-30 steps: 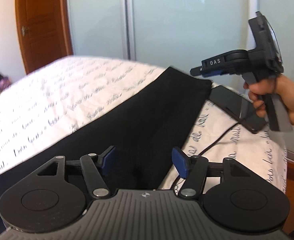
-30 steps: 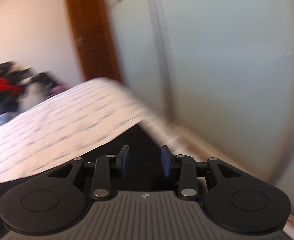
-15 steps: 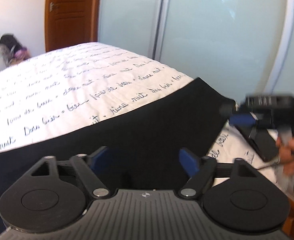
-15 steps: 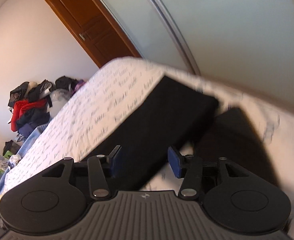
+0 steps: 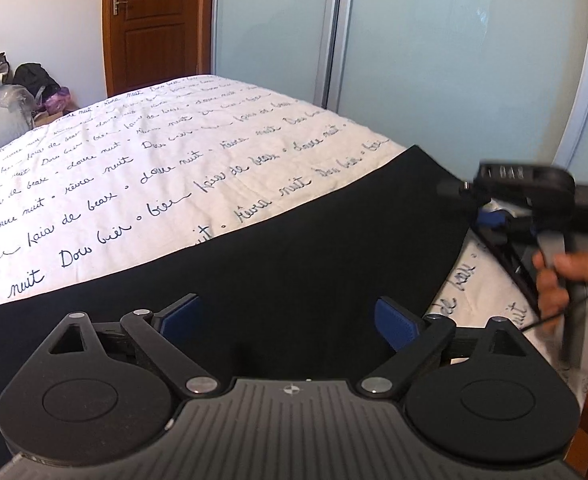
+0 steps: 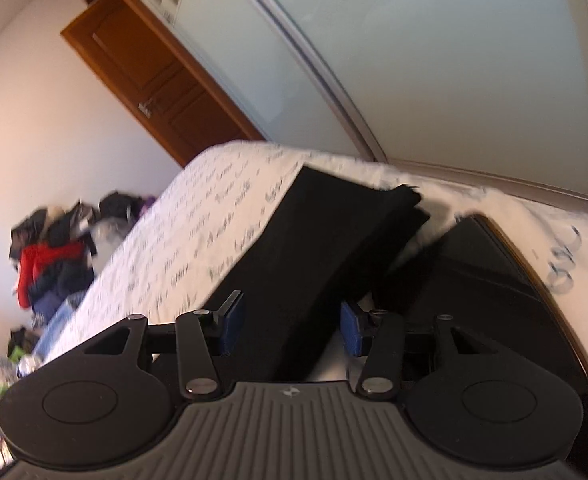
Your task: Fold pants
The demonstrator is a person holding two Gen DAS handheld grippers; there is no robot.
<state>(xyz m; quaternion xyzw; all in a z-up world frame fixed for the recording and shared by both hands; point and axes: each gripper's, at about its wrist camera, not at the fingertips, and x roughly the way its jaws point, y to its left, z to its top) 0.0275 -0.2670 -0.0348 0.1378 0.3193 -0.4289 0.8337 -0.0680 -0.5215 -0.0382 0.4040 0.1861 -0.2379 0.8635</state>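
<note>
pants (image 5: 278, 264): black, lying flat in a long band along the bed's near edge, far end reaching its right-hand corner
bed (image 5: 142, 168): white cover with dark script
left claw (image 5: 290, 318): jaws have just been opening, now spread wide over the pants, gripping nothing
right claw (image 6: 290, 322): partly open, nothing clamped, pants' edge below it
tablet (image 6: 494, 280): dark, just beside the pants' far end
</note>
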